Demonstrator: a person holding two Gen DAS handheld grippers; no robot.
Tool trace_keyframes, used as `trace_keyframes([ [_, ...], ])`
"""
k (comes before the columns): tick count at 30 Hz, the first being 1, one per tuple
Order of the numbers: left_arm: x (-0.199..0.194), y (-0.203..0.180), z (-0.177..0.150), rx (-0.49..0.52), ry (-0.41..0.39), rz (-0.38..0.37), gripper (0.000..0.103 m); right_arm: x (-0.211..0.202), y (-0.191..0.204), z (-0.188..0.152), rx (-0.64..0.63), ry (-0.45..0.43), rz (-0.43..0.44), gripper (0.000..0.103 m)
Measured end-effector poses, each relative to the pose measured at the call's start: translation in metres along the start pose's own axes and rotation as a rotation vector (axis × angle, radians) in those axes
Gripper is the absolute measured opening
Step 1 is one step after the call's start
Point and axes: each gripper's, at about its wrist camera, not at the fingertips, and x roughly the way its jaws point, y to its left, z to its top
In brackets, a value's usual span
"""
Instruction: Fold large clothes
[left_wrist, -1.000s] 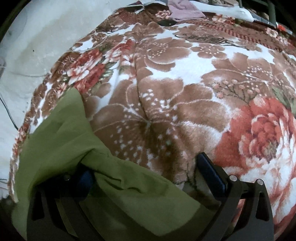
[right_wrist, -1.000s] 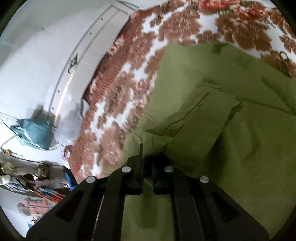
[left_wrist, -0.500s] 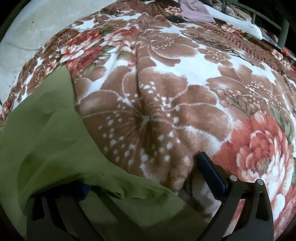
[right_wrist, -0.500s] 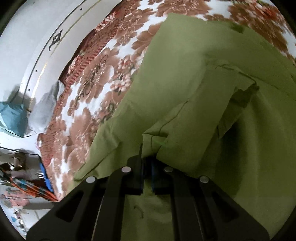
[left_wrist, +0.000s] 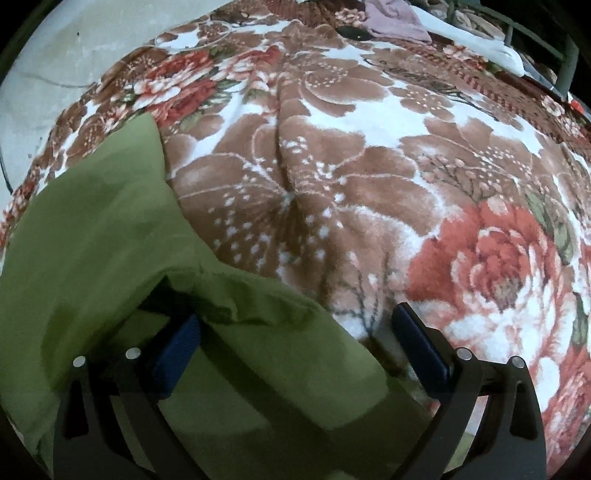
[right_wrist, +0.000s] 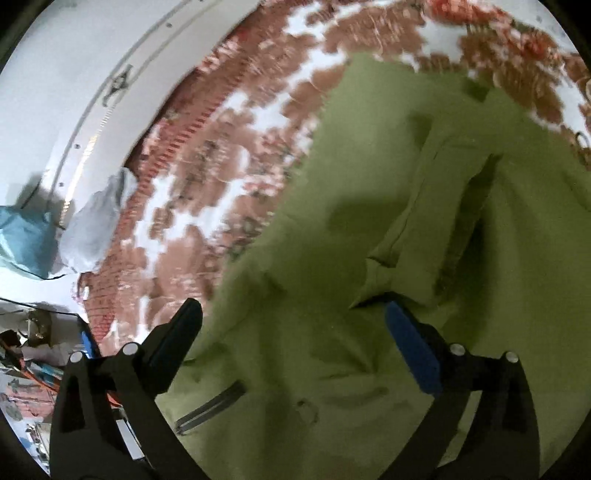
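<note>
An olive-green garment (left_wrist: 96, 236) lies on a floral blanket (left_wrist: 332, 177). In the left wrist view its fabric drapes over my left gripper's left finger (left_wrist: 177, 347). My left gripper (left_wrist: 291, 343) is open, its jaws wide apart, with a fold of green cloth lying between them. In the right wrist view the green garment (right_wrist: 369, 229) covers the right and middle, with a folded strip (right_wrist: 436, 206) and a zipper (right_wrist: 210, 406) showing. My right gripper (right_wrist: 291, 325) is open just above the cloth and holds nothing.
A pink cloth (left_wrist: 395, 18) and a white cloth (left_wrist: 476, 40) lie at the blanket's far edge. A white wall (right_wrist: 74, 74) borders the bed, with a grey pillow (right_wrist: 96, 221) and a teal cloth (right_wrist: 22, 236) by it. Clutter (right_wrist: 29, 354) sits off the bed's edge.
My right gripper was shut on a fold of the green garment; it has opened and let go. My left gripper stayed open while the green cloth shifted and uncovered its left finger.
</note>
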Motion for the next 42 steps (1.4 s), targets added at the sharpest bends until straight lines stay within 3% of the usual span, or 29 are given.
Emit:
trace_keyframes([
  [4,-0.011,-0.005,-0.016,-0.021,0.030,0.024,0.098,-0.044,0.006,-0.010,-0.023,-0.021,-0.004,0.098],
  [7,-0.028,-0.012,-0.037,-0.053,0.037,0.026,0.098,-0.087,-0.011,-0.019,-0.045,-0.051,-0.047,0.098],
  [11,-0.061,-0.011,-0.078,-0.085,0.000,0.059,0.098,-0.146,-0.082,-0.042,-0.006,-0.079,-0.222,0.098],
  [14,-0.083,0.015,-0.113,-0.140,-0.035,0.118,0.098,-0.181,-0.145,-0.059,0.086,-0.105,-0.362,0.098],
  [20,-0.118,0.104,-0.164,-0.146,-0.125,0.263,0.098,-0.186,-0.223,-0.109,0.232,-0.110,-0.525,0.098],
  [25,-0.136,0.235,-0.181,-0.229,-0.100,0.388,0.098,-0.145,-0.241,-0.151,0.304,-0.075,-0.565,0.098],
  [29,-0.149,0.327,-0.170,-0.337,-0.112,0.436,0.098,-0.126,-0.253,-0.173,0.309,-0.067,-0.688,0.098],
  [33,-0.149,0.393,-0.138,-0.422,-0.152,0.389,0.098,-0.107,-0.272,-0.187,0.350,-0.042,-0.730,0.098],
  [34,-0.140,0.402,-0.129,-0.424,-0.130,0.386,0.094,-0.103,-0.277,-0.190,0.358,-0.034,-0.733,0.098],
  [36,-0.119,0.418,-0.116,-0.429,-0.064,0.322,0.075,-0.097,-0.286,-0.196,0.387,-0.028,-0.734,0.098],
  [38,-0.092,0.430,-0.109,-0.430,0.044,0.317,0.046,-0.093,-0.292,-0.199,0.407,-0.032,-0.725,0.098],
  [39,-0.085,0.431,-0.110,-0.440,0.076,0.323,0.040,-0.092,-0.293,-0.200,0.412,-0.034,-0.722,0.098],
  [40,-0.081,0.433,-0.111,-0.457,0.092,0.306,0.034,-0.091,-0.293,-0.201,0.414,-0.038,-0.719,0.098],
  [41,-0.081,0.435,-0.113,-0.480,0.088,0.274,0.022,-0.090,-0.292,-0.201,0.414,-0.039,-0.718,0.098],
  [42,-0.084,0.437,-0.114,-0.498,0.084,0.249,0.019,-0.088,-0.293,-0.202,0.413,-0.036,-0.717,0.098],
])
